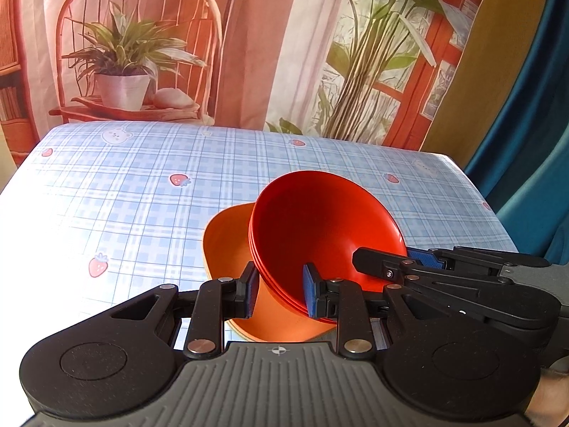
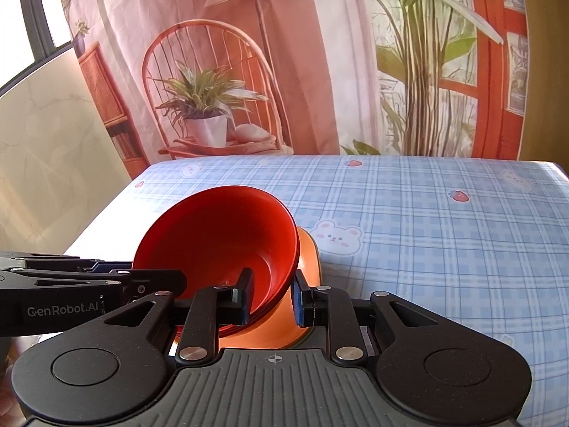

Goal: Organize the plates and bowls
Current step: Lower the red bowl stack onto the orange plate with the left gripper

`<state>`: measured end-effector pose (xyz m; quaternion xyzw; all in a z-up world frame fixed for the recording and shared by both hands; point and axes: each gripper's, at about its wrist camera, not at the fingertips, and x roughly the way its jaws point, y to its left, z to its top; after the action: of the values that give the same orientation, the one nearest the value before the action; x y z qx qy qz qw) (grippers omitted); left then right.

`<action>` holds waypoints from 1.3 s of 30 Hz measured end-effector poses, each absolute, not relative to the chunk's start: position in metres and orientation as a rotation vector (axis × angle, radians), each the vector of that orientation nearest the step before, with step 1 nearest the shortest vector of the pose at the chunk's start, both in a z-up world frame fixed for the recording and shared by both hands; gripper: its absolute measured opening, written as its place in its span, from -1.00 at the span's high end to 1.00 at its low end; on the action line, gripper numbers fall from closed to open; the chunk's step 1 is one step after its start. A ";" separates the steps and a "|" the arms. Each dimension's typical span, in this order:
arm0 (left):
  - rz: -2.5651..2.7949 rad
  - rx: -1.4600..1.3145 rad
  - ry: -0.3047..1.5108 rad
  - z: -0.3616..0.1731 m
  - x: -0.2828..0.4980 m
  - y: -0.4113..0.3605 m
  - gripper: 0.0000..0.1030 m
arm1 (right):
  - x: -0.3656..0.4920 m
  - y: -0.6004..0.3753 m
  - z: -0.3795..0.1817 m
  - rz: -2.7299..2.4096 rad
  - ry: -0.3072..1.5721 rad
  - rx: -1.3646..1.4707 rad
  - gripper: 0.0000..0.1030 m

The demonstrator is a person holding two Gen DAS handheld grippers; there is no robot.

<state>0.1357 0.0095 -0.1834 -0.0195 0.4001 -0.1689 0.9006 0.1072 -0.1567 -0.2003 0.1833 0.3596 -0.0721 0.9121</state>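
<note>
Left gripper (image 1: pixel 278 291): jaws pinched on the near rim of the red bowls (image 1: pixel 323 227), one blue pad inside, one outside against the stacked walls. Right gripper (image 2: pixel 271 293): jaws likewise clamped across the rim of the same bowls, on their other side; it also shows at the right edge of the left wrist view. Red bowls: a nested stack, apparently three, tilted well off level, mouth turned up and toward the cameras. Orange bowl (image 1: pixel 227 238): directly beneath, holding the tilted stack, resting on the table. Table (image 1: pixel 142 192): blue plaid cloth with strawberries and bears. Behind: printed backdrop (image 1: pixel 249 53) of chair and plants.
</note>
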 end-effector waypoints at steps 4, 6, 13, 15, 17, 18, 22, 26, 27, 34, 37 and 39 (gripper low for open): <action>-0.335 -0.041 0.841 -0.190 0.135 0.014 0.46 | 0.112 -0.149 -0.209 -0.140 0.759 0.364 0.61; -0.328 -0.041 0.849 -0.193 0.135 0.016 0.46 | 0.114 -0.146 -0.213 -0.135 0.769 0.363 0.61; -0.311 -0.037 0.870 -0.204 0.137 0.020 0.46 | 0.120 -0.140 -0.224 -0.128 0.795 0.353 0.61; -0.306 -0.032 0.870 -0.206 0.137 0.021 0.46 | 0.122 -0.139 -0.227 -0.128 0.799 0.348 0.61; -0.300 -0.026 0.871 -0.207 0.137 0.020 0.46 | 0.123 -0.138 -0.229 -0.127 0.803 0.348 0.61; -0.298 -0.023 0.871 -0.207 0.138 0.020 0.46 | 0.123 -0.138 -0.230 -0.126 0.805 0.348 0.61; -0.294 -0.018 0.873 -0.208 0.140 0.019 0.46 | 0.126 -0.139 -0.234 -0.124 0.816 0.349 0.61; -0.294 -0.006 0.873 -0.210 0.140 0.017 0.46 | 0.126 -0.141 -0.237 -0.127 0.824 0.355 0.61; -0.293 -0.002 0.871 -0.210 0.140 0.016 0.46 | 0.126 -0.141 -0.237 -0.127 0.824 0.355 0.61; -0.293 0.008 0.869 -0.210 0.140 0.015 0.46 | 0.126 -0.140 -0.237 -0.127 0.825 0.352 0.61; -0.293 0.009 0.870 -0.211 0.140 0.015 0.46 | 0.126 -0.140 -0.237 -0.128 0.825 0.352 0.61; -0.294 0.010 0.870 -0.210 0.139 0.015 0.45 | 0.125 -0.141 -0.236 -0.129 0.826 0.353 0.61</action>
<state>0.1394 0.0152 -0.2105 0.0047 0.4200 -0.1419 0.8964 0.1253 -0.1407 -0.2364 0.1703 0.3990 -0.0622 0.8988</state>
